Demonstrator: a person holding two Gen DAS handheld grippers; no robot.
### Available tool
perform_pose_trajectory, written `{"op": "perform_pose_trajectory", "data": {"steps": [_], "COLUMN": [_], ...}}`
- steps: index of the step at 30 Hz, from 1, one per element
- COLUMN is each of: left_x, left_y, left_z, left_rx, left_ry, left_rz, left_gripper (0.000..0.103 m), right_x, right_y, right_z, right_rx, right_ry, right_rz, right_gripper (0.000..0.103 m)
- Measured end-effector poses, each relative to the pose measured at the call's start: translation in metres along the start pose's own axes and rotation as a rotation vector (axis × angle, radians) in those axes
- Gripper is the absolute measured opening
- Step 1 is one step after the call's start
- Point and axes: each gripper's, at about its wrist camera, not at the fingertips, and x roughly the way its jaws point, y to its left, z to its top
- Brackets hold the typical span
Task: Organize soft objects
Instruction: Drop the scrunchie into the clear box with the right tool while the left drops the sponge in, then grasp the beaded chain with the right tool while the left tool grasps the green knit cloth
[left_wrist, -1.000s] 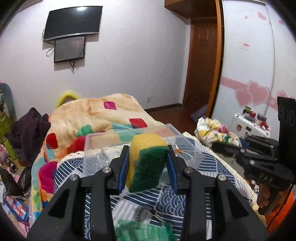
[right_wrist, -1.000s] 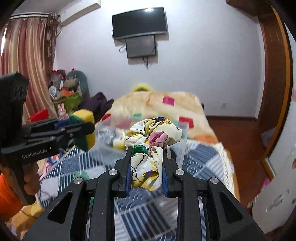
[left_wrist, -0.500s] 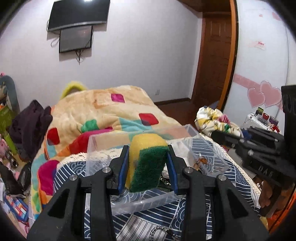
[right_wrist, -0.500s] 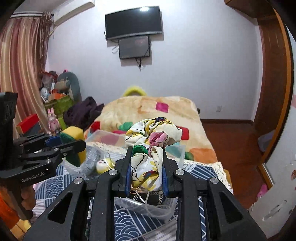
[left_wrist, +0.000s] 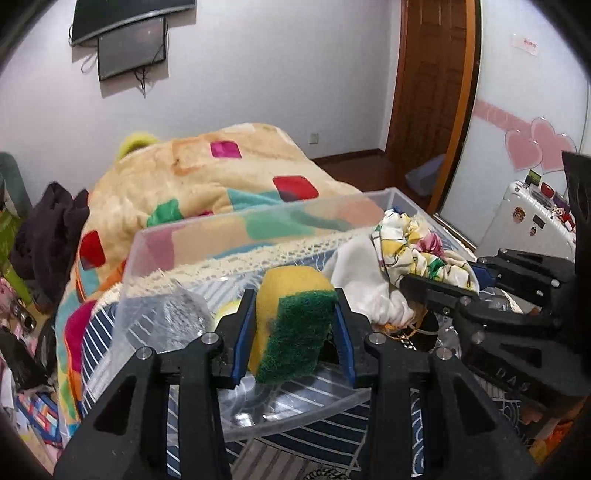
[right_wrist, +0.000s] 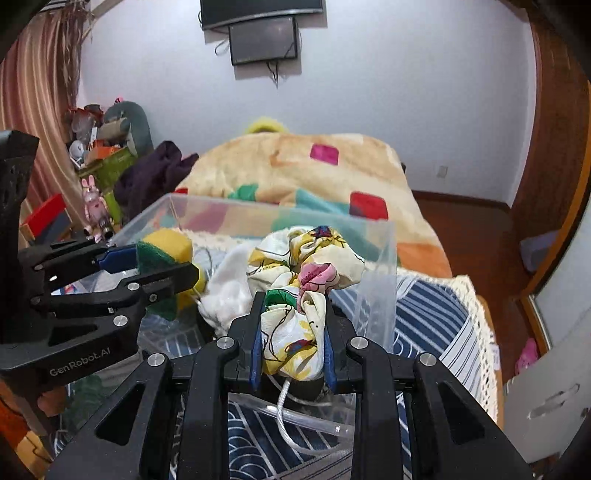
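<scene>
So the whole thing happens on a bed, with a blue patterned cover spread at the near end and a big peach quilt heaped toward 12 o'clock. Sitting on the cover is a clear plastic bin, lid off, and both tools are poked out over it, which makes sense if the plan is to dump soft stuff in there.

Already inside: a white cloth around the middle, some crinkly clear plastic at about 9 o'clock from the left tool's view, plus a white cord along the near wall (there's other small stuff underneath, but I can't make it out).

The right gripper is pinching a floral scrunchie, most of it puffing out above the jaws, held over the right half of the bin, just above the white cloth. The left gripper is clamped on a yellow-and-green sponge, scouring side facing the camera, over the left half at roughly 10 o'clock from the scrunchie.

My guess is both are being carried high enough to clear the rim, and each still needs lowering and letting go. Neither item looks to be resting on anything yet.
</scene>
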Motion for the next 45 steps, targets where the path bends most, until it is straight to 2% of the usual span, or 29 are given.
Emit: {"op": "perform_pose_trajectory", "data": {"steps": [4, 6, 9, 16, 18, 22, 24, 28, 34, 38, 40, 42, 45], "left_x": [-0.003, -0.006, -0.011, -0.041, -0.054, -0.077, -0.088, -0.101, -0.100, -0.095, -0.093, -0.091, -0.089], "left_y": [-0.001, -0.002, -0.001, 0.006, 0.008, 0.012, 0.015, 0.021, 0.026, 0.032, 0.034, 0.035, 0.032], "left_z": [-0.002, -0.003, -0.005, -0.011, -0.012, -0.017, -0.022, -0.036, -0.064, -0.088, -0.101, -0.111, -0.122], "left_rx": [0.010, 0.016, 0.002, -0.029, -0.032, -0.039, -0.050, -0.062, -0.058, -0.070, -0.081, -0.088, -0.083], "left_ry": [-0.005, -0.009, -0.013, -0.051, -0.076, -0.113, -0.128, -0.137, -0.079, -0.023, 0.009, 0.036, 0.060], "left_rz": [0.012, 0.013, -0.008, -0.043, -0.041, -0.039, -0.035, -0.005, 0.010, 0.013, 0.004, -0.007, -0.013], "left_gripper": [0.048, 0.054, 0.059, 0.066, 0.069, 0.075, 0.081, 0.083, 0.083, 0.083, 0.083, 0.083, 0.083], "right_x": [-0.005, -0.009, -0.013, -0.028, -0.035, -0.053, -0.059, -0.071, -0.065, -0.053, -0.044, -0.034, -0.018], "right_y": [0.002, 0.001, 0.000, 0.000, 0.001, 0.004, 0.008, 0.019, 0.040, 0.052, 0.056, 0.060, 0.064], "right_z": [-0.006, -0.005, -0.005, -0.008, -0.008, -0.007, -0.007, -0.011, -0.027, -0.041, -0.048, -0.054, -0.060], "right_rx": [-0.030, -0.030, -0.024, -0.026, -0.026, -0.028, -0.034, -0.049, -0.067, -0.095, -0.094, -0.089, -0.074], "right_ry": [0.000, -0.005, -0.018, -0.030, -0.049, -0.108, -0.121, -0.146, -0.121, -0.069, -0.036, 0.009, 0.075], "right_rz": [-0.031, -0.029, -0.022, 0.011, 0.012, 0.012, 0.008, 0.038, 0.094, 0.128, 0.154, 0.187, 0.230], "right_gripper": [0.027, 0.042, 0.053, 0.056, 0.069, 0.077, 0.078, 0.079, 0.080, 0.079, 0.074, 0.059, 0.048]}}
